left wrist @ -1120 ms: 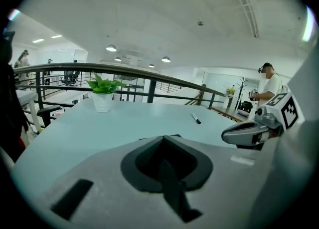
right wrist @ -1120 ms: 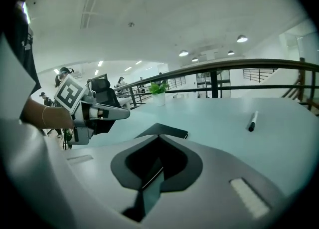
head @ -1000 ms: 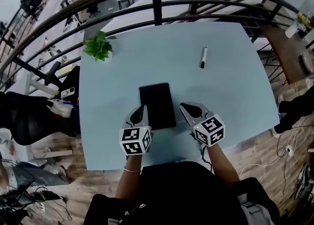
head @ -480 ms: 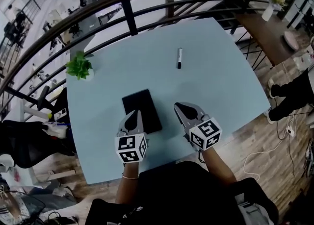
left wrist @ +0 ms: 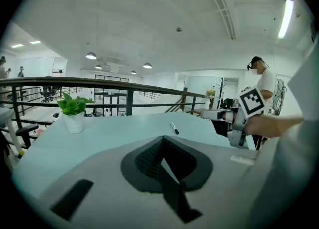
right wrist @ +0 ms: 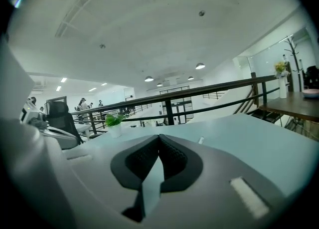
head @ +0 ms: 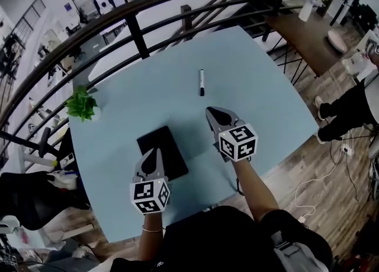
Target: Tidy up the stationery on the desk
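Head view: on the pale blue counter (head: pixel 254 87), my left gripper (head: pixel 157 152) sits over the black notebook (head: pixel 173 148), fingers closed and empty. My right gripper (head: pixel 210 111), also closed and empty, is just short of the marker (head: pixel 201 82). Left gripper view: fingers together, marker ahead, potted plant (left wrist: pixel 74 114) left. Right gripper view: fingers together, nothing between.

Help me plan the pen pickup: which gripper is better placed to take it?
Right, probably. In the head view the right gripper points at the pen from close by, bare table between. The left gripper sits farther back, over the black notebook. Both are shut and must open first.
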